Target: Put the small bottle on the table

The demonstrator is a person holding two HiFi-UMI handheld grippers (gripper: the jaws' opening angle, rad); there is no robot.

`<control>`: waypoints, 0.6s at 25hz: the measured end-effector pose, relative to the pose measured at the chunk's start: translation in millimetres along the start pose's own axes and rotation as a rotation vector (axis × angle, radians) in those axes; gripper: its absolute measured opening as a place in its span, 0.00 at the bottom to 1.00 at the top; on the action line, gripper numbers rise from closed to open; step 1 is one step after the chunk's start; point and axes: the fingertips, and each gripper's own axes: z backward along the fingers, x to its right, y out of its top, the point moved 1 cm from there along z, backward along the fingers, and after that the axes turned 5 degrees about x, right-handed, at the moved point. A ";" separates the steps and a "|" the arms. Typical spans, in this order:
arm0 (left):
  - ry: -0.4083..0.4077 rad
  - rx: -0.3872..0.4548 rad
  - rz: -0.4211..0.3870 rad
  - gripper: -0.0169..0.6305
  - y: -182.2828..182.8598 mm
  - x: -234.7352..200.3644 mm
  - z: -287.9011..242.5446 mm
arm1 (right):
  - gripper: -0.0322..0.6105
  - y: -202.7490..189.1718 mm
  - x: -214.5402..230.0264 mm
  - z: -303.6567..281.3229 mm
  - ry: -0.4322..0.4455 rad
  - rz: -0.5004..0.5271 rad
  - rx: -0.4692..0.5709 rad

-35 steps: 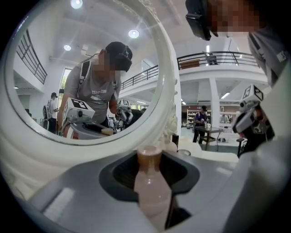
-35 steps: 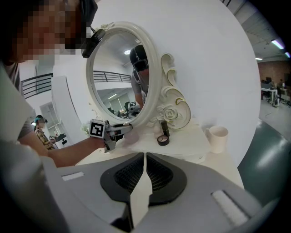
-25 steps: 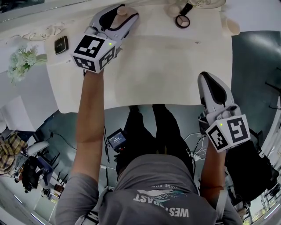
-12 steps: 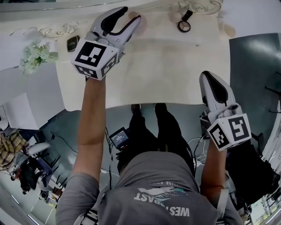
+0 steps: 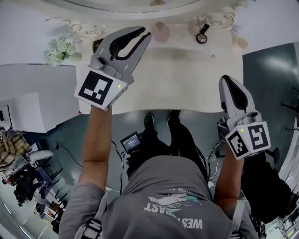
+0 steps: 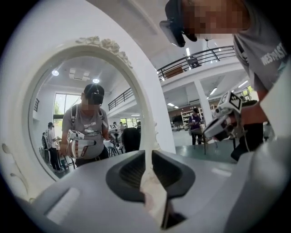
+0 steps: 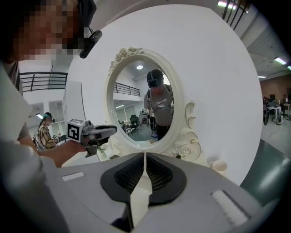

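Note:
The small bottle (image 5: pixel 162 31), pale pink, stands on the cream table (image 5: pixel 187 84) at the foot of the oval mirror (image 5: pixel 135 3). It is free of both grippers. My left gripper (image 5: pixel 145 32) hovers just left of it, jaws closing and nearly together, with nothing between them. In the left gripper view only the mirror frame (image 6: pixel 113 48) lies ahead. My right gripper (image 5: pixel 227 80) is shut and empty over the table's front right edge. The right gripper view shows the left gripper (image 7: pixel 111 129) in front of the mirror (image 7: pixel 141 104).
A bunch of pale flowers (image 5: pixel 60 49) and a small dark box (image 5: pixel 97 44) lie at the table's back left. At the back right lie a round black-rimmed item (image 5: pixel 202 37) and a beige cup (image 5: pixel 241 43), also (image 7: pixel 219 166). My legs are below the front edge.
The left gripper had the bottle between open jaws at the back of the table. It has drawn back to the left, its jaws have come together, and the bottle stays on the table.

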 end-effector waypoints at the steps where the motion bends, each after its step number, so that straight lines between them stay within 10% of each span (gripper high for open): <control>1: -0.003 0.002 -0.009 0.09 9.5 2.3 10.2 | 0.08 6.8 -6.1 2.1 0.002 0.009 0.008; 15: -0.062 -0.006 -0.083 0.04 97.5 73.6 138.2 | 0.05 70.3 -85.1 56.4 0.046 0.123 0.121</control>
